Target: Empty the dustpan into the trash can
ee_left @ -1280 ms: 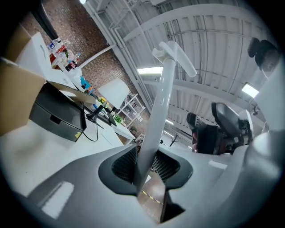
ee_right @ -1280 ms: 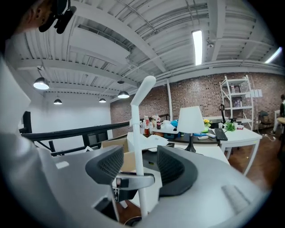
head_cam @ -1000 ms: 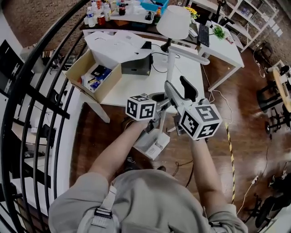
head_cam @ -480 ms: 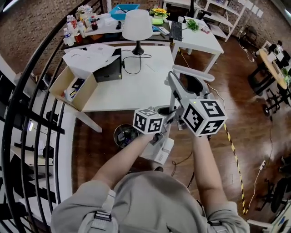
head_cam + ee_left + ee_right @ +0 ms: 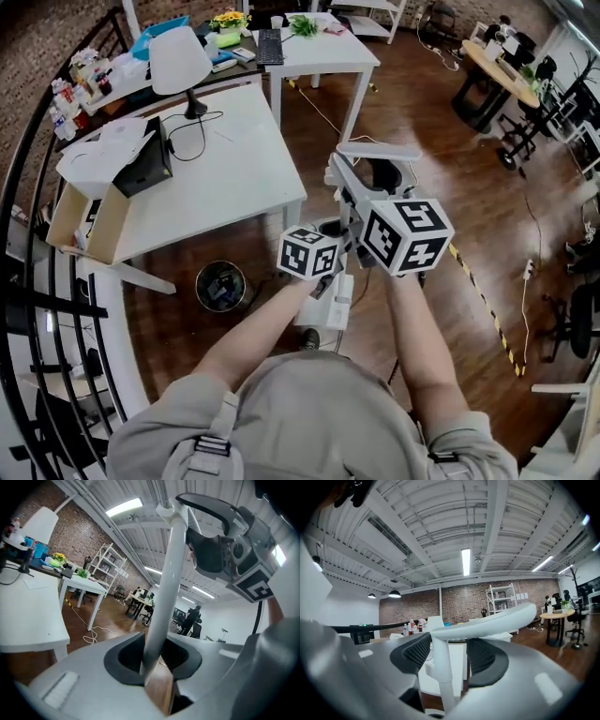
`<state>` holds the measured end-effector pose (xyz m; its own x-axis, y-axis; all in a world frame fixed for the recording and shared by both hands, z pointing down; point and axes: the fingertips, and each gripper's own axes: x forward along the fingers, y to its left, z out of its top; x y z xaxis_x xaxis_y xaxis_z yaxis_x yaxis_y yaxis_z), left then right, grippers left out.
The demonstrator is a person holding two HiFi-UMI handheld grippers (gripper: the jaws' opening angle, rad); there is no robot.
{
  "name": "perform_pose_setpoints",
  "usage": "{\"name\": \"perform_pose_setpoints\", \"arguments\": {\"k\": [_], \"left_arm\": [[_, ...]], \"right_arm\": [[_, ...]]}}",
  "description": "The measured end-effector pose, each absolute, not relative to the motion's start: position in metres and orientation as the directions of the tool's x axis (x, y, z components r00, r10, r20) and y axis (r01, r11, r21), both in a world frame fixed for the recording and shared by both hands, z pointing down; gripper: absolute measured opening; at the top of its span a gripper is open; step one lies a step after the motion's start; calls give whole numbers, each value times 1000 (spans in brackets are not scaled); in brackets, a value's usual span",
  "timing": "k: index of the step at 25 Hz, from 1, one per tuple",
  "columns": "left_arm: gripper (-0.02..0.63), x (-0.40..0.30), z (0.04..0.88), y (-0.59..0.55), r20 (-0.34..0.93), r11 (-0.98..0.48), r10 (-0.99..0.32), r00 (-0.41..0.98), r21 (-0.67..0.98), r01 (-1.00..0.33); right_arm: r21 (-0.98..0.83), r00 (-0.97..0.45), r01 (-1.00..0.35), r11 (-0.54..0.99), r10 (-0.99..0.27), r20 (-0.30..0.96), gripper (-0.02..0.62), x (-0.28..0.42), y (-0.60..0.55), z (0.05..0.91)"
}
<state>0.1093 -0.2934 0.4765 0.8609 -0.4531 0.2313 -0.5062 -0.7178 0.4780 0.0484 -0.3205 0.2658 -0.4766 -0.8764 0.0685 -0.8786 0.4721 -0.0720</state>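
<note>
I hold a long-handled white dustpan upright with both grippers. My left gripper (image 5: 329, 270) is low on the white pole (image 5: 166, 583), and its jaws are closing with the pole between the black pads (image 5: 123, 654). The right gripper (image 5: 345, 192) is shut on the pole just under the curved top handle (image 5: 487, 618), which also shows in the head view (image 5: 380, 150). The pan (image 5: 336, 302) hangs above the wooden floor. A round black trash can (image 5: 221, 286) stands on the floor to the left of the pan, beside the white table.
A white table (image 5: 225, 178) with a lamp (image 5: 180, 61) and an open cardboard box (image 5: 84, 220) stands at the left. Black railing (image 5: 28, 309) runs along the far left. A second white table (image 5: 319, 52) is at the back. Yellow-black tape (image 5: 483, 300) crosses the floor at the right.
The view has swung to the right: the table has slid left and the trash can has come into sight left of the dustpan. Both grippers still hold the pole.
</note>
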Motion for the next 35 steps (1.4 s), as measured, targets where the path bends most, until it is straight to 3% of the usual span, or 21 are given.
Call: {"name": "perform_pose_setpoints", "arguments": {"k": [4, 9, 13, 19, 26, 31, 33, 35], "left_arm": [[81, 152, 495, -283, 269, -730, -417, 868, 469, -497], [89, 189, 509, -269, 270, -748, -365, 891, 485, -453], [99, 197, 511, -267, 234, -751, -341, 911, 515, -413], [220, 169, 533, -271, 286, -741, -384, 878, 471, -478], [224, 105, 549, -279, 349, -678, -471, 810, 445, -585], [165, 60, 545, -285, 365, -648, -549, 752, 383, -658], [9, 48, 544, -287, 369, -649, -567, 737, 351, -675], [5, 40, 541, -289, 371, -655, -575, 729, 326, -682]], "right_arm": [[-18, -428, -903, 430, -893, 138, 208, 91, -312, 289], [-56, -433, -901, 429, -890, 145, 101, 126, -298, 304], [-68, -446, -895, 441, -883, 147, 94, 144, -294, 310], [-123, -467, -883, 454, -875, 125, 94, 155, -297, 320], [-134, -466, -883, 451, -877, 119, 94, 162, -325, 334], [-124, -410, -910, 396, -904, 122, 94, 180, -360, 368], [-129, -388, -919, 372, -912, 134, 94, 188, -375, 392], [-130, -364, -929, 347, -920, 146, 94, 196, -386, 418]]}}
